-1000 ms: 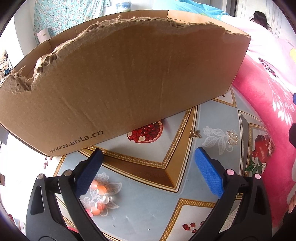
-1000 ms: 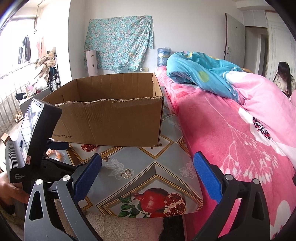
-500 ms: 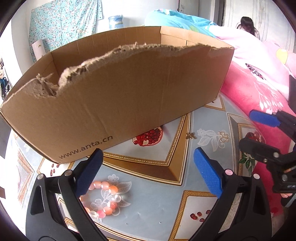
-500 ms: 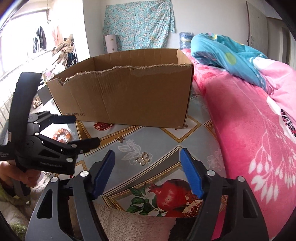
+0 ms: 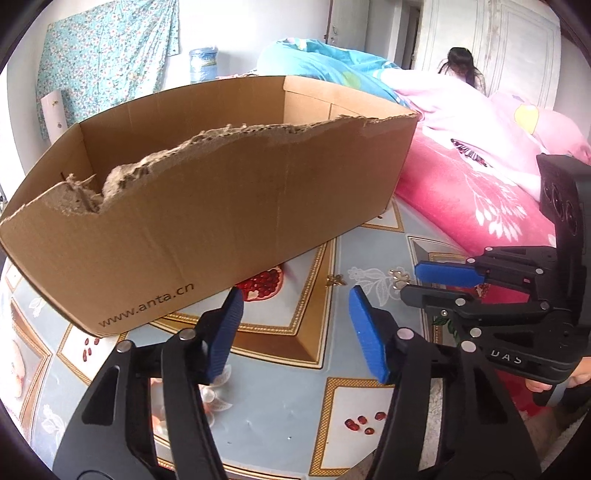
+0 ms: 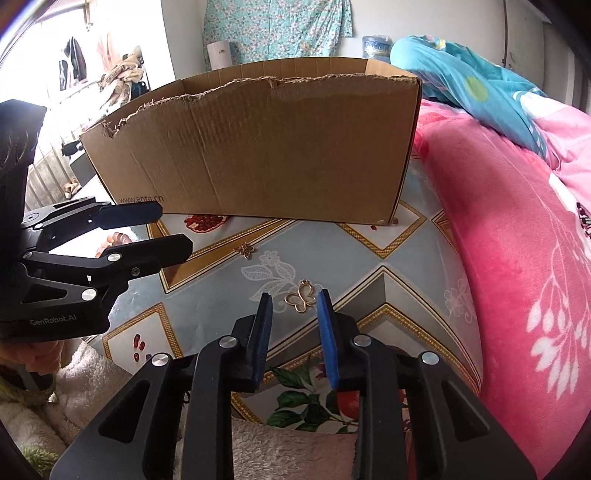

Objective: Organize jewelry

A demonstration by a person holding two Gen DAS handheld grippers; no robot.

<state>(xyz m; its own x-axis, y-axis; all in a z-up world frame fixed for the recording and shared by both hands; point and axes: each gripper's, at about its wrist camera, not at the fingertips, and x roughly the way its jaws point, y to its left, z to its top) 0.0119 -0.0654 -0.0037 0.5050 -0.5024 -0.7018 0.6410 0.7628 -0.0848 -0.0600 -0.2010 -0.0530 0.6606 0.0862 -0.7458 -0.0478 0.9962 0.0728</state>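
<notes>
On the patterned cloth [image 6: 369,266], two gold charms [image 6: 301,298] lie before one cardboard box [image 6: 266,147]; both closing tools [image 6: 294,325] grip nothing.

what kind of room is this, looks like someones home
Most likely a bedroom in a home: a bed with a pink floral blanket and a rumpled blue quilt beside the patterned table, plus a floral cloth hung on the wall.

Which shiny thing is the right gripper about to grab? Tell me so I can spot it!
Find the big cardboard box on the patterned cloth. In front of it, just beyond the right gripper, lies a gold butterfly charm. Its wings are open wire outlines, unlike the smaller solid gold charm nearer the box.
</notes>
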